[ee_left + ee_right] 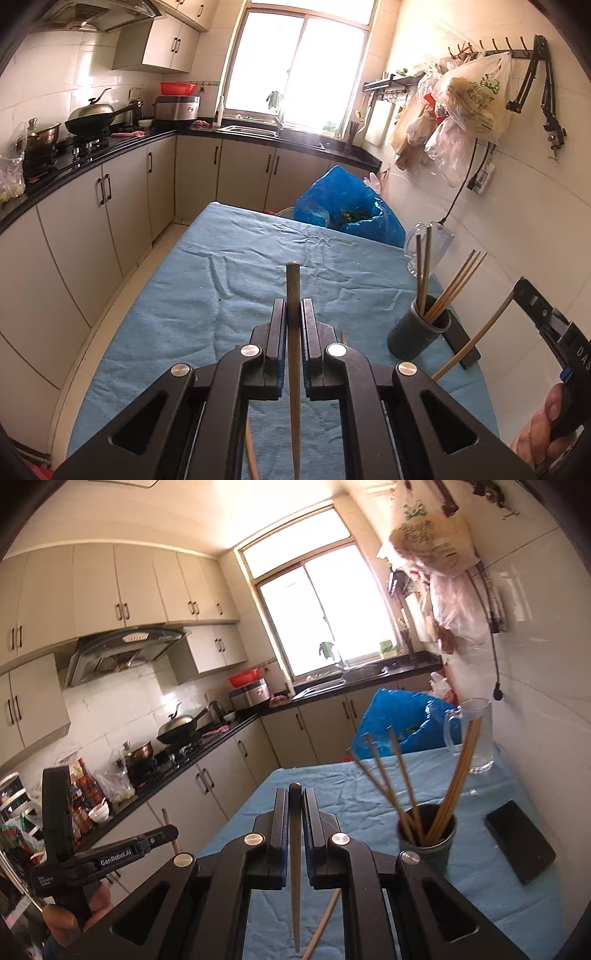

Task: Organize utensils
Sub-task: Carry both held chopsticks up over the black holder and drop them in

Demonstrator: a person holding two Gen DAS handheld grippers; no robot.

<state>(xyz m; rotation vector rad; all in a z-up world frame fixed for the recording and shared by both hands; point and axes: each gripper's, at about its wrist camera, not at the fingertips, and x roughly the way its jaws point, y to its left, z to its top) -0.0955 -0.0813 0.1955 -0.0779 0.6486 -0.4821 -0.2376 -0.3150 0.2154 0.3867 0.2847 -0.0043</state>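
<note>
In the left wrist view my left gripper is shut on a bamboo chopstick that points up past the fingertips, above the blue cloth. A dark round holder with several chopsticks stands to its right. My right gripper enters from the right edge, shut on another chopstick beside the holder. In the right wrist view my right gripper clamps its chopstick, with the holder just to the right. The left gripper shows at far left with its chopstick.
A table with a blue cloth bears a glass mug, a black phone and a blue plastic bag. Loose chopsticks lie on the cloth under the grippers. Kitchen counters run along the left; a tiled wall is at the right.
</note>
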